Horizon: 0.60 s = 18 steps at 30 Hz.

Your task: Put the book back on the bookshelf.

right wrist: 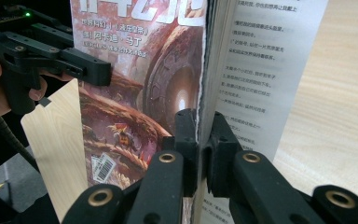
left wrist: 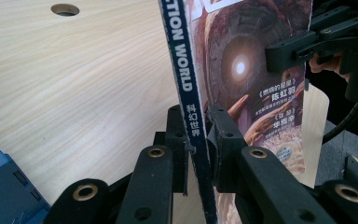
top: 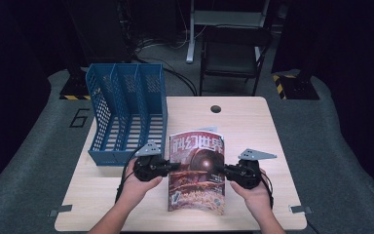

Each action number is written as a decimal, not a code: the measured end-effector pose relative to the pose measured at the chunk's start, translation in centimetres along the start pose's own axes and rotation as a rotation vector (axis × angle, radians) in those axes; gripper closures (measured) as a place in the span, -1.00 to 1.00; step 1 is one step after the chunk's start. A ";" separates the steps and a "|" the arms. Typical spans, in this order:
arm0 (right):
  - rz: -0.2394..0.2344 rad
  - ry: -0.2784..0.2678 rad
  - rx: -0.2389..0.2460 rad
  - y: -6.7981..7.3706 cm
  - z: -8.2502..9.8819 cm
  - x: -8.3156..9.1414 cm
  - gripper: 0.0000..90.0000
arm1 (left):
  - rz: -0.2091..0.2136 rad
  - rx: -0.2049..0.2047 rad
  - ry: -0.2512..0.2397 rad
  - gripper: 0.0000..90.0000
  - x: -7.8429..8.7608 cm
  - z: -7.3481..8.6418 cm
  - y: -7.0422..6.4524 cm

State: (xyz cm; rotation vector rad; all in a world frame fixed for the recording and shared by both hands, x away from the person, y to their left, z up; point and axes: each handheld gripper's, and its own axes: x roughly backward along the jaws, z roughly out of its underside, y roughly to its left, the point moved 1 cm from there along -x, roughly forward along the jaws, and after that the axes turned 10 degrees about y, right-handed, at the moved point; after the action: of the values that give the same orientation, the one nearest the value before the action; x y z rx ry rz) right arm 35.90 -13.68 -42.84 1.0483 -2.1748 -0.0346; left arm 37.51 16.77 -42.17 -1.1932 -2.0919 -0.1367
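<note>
You have the magazine (top: 197, 170) gripped on both sides and raised off the surface (top: 243, 122), cover facing you; that pickup step is complete. Judged from the layout, what remains is the transfer: the blue file rack (top: 126, 112) stands empty at the left rear of the surface, and no compartment holds anything yet.

Left tongs (top: 173, 166): pressed together on the spine edge of the magazine, about midway along its height. In the left gripper view the spine (left wrist: 191, 121) runs straight between the two jaws.

Right tongs (top: 223, 170): pressed together on the opposite, open edge, at nearly the same height. In the right gripper view the jaws pinch the front cover (right wrist: 144, 93) and some pages, while further printed pages (right wrist: 256, 79) fan loose behind.

The magazine sits between your two hands, just right of the rack and near the front half of the surface. The loose pages may splay during transfer.
</note>
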 end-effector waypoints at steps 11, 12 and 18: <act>0.067 -0.099 0.102 1.1 -0.4 1.2 0.91 | -0.015 -0.049 -0.044 0.86 1.0 -0.4 -0.9; 0.071 -0.104 0.096 1.2 -0.4 1.2 0.91 | -0.029 -0.073 -0.041 0.86 1.0 -0.5 -0.9; 0.090 -0.132 0.104 1.3 -0.4 1.1 0.91 | -0.055 -0.102 -0.047 0.85 1.0 -0.5 -1.3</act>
State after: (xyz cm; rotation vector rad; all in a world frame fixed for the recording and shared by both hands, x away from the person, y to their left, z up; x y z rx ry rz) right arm 34.81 -13.49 -41.49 1.0299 -2.3623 0.0526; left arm 36.47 16.52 -40.91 -1.2090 -2.1820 -0.2460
